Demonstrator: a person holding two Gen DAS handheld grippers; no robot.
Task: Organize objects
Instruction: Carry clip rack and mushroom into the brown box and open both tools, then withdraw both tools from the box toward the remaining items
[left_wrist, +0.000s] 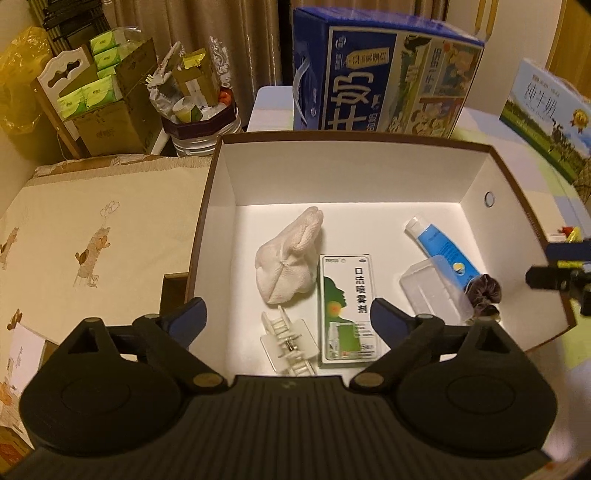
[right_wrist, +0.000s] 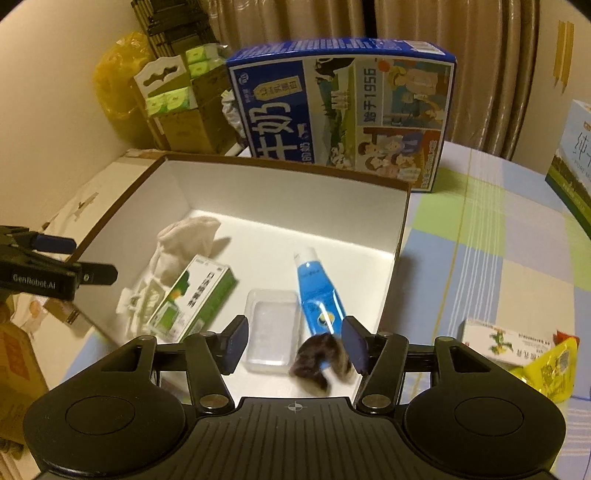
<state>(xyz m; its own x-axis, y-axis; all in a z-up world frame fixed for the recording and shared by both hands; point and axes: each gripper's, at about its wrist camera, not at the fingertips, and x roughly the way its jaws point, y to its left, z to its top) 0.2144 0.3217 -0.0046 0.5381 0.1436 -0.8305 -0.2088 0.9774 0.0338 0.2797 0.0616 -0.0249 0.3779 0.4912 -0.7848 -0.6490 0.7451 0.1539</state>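
Dark fuzzy scrunchie (right_wrist: 322, 360) lying blurred between wide-open right gripper (right_wrist: 295, 345) fingers, low in white-lined box (left_wrist: 476, 177) near corner, seemingly just dropped. Left gripper (left_wrist: 288, 317) likewise spread, empty. Next, likely fetching yellow packet (right_wrist: 550, 369) outside; blue tube (right_wrist: 317, 295) pointing cap toward far wall, lengthwise.

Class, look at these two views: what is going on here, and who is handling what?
A person holding a gripper in each hand is sorting small items into an open white-lined box. Inside lie a white cloth, a green spray carton, a clear hair clip, a clear plastic case, a blue tube and a dark scrunchie. The left gripper and right gripper are both open, holding nothing.
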